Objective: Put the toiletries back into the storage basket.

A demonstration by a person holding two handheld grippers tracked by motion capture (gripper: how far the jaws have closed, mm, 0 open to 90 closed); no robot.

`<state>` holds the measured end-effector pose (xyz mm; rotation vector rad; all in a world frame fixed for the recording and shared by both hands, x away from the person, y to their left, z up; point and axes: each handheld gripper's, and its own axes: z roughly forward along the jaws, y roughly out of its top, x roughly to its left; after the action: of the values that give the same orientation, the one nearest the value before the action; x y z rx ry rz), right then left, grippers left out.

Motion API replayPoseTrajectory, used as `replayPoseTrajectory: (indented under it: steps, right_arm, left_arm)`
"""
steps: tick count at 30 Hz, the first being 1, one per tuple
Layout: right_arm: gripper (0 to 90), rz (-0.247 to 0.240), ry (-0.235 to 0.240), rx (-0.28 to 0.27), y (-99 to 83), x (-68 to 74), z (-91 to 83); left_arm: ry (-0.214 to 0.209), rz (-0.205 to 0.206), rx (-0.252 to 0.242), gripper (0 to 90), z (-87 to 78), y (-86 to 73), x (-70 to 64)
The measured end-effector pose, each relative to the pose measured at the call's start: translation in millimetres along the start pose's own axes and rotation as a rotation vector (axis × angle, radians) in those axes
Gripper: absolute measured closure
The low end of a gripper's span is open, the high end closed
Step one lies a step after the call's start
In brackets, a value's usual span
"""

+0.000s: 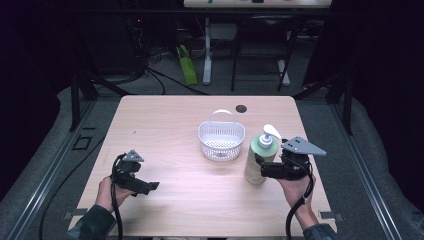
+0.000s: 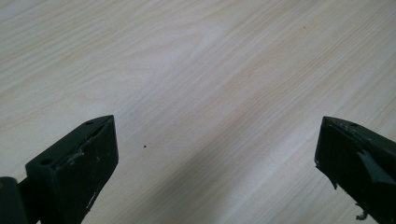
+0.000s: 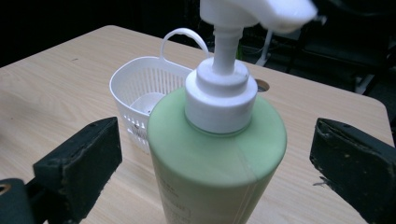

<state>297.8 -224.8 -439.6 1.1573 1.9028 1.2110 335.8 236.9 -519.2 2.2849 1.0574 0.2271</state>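
1. Left tongs point(image 1: 153, 186) sit wide apart over bare desk point(image 1: 170, 120), gripping nothing.
2. White basket point(image 1: 221, 140) stands mid-desk.
3. Green pump bottle point(image 1: 260, 159) stands upright, just right of the basket.
4. Right tongs point(image 1: 259, 165) gape around the bottle, not clamped.

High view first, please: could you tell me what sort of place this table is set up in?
Probably a lab or recording workspace, not a home. The light wooden table stands alone in a dark room on grey floor, black cables run over the floor behind it, and a white-legged desk frame stands farther back.
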Motion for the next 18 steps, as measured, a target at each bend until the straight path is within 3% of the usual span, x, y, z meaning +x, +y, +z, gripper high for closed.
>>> replayPoseTrajectory:
  steps: [12, 18]
  right_arm:
    - [2.2, 0.021, -0.017, -0.054, 13.9, -4.7, -3.1]
    - [0.0, 0.016, -0.013, -0.051, 14.9, -5.2, 1.1]
  left_arm:
    - [0.01, -0.005, -0.009, 0.0, -1.2, 0.1, -2.6]
    - [0.006, -0.003, 0.0, 0.0, -1.3, -0.2, -1.9]
